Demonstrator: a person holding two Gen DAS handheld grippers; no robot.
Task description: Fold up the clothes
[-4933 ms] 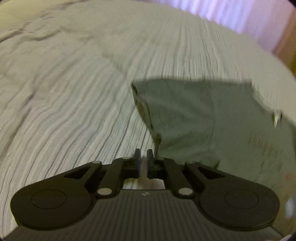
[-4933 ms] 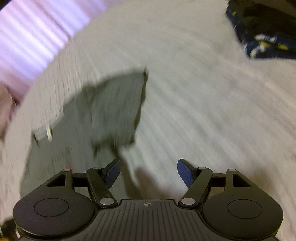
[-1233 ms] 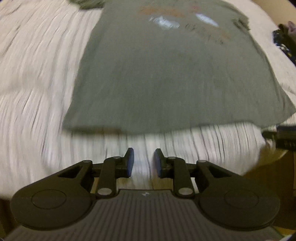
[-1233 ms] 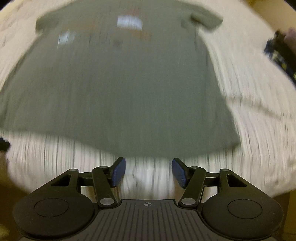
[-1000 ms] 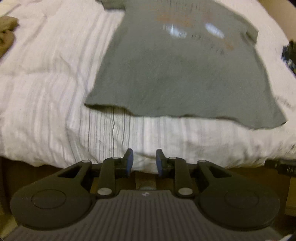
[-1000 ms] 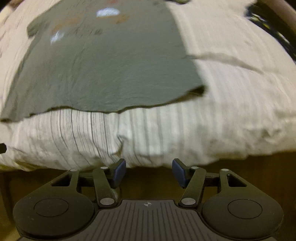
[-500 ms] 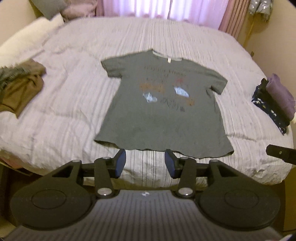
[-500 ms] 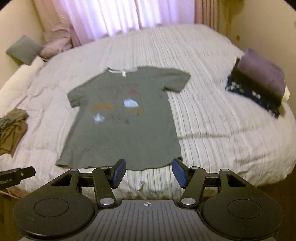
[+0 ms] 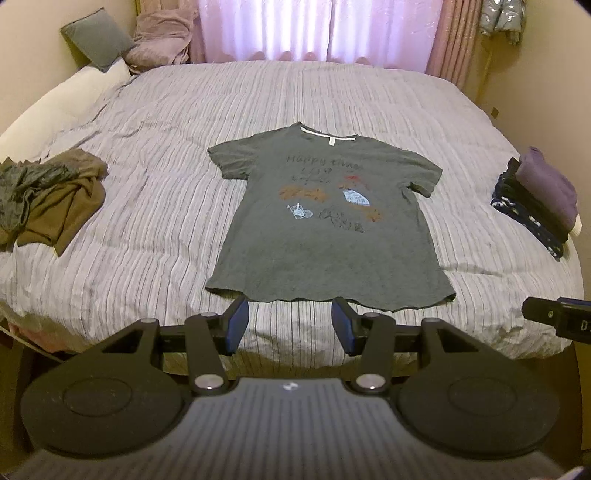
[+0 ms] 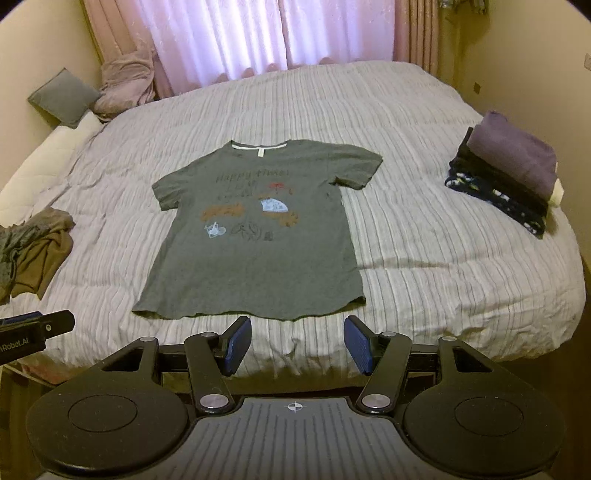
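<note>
Left wrist view: the left gripper (image 9: 290, 325) hangs off the near edge of the bed (image 9: 155, 206), jaws apart and empty. A grey T-shirt (image 9: 325, 236) lies flat, print up, in the middle of the striped cover, collar toward the curtains (image 9: 314, 29). A crumpled olive pile (image 9: 48, 199) sits at the left, a folded stack (image 9: 539, 199) at the right.

Right wrist view: the right gripper (image 10: 297, 345) is also back from the bed, jaws apart, nothing held. The T-shirt (image 10: 251, 258) is spread just beyond it, hem nearest.
</note>
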